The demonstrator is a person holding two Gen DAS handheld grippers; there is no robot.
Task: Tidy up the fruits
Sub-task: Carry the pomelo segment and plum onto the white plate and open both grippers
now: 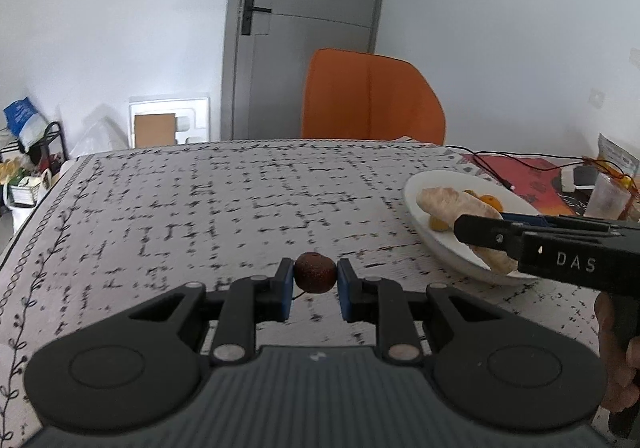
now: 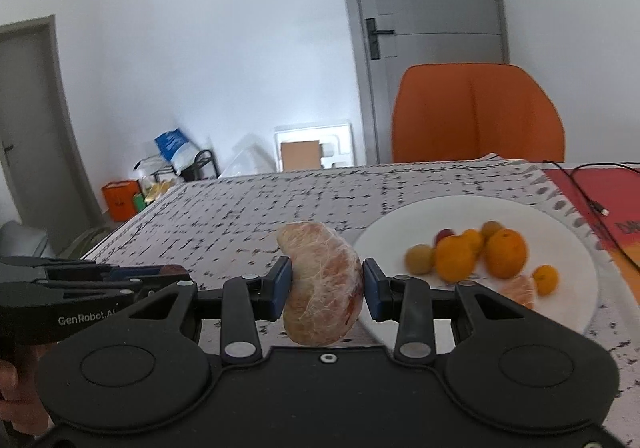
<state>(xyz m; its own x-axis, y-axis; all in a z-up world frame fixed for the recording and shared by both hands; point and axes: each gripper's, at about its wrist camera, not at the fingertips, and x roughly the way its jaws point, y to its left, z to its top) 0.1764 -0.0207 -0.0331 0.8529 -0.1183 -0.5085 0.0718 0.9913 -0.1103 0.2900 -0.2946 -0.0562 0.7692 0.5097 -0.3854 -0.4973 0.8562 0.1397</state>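
Blue-padded left hand-held gripper (image 1: pixel 314 280) pinches 1 small brown fruit (image 1: pixel 315 272) above the worktop (image 1: pixel 200 207), right hand-held gripper (image 2: pixel 325 284) clamps a peeled pomelo segment (image 2: pixel 322 288), both probably bound for the white plate (image 2: pixel 568 248) of oranges (image 2: pixel 506 254).

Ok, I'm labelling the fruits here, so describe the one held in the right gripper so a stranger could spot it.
Start at the white plate on the patterned tablecloth; just left of its rim the right gripper clamps a peeled pomelo segment. It is a pale pink, curved wedge with white pith, far bigger than the small round oranges on the plate.
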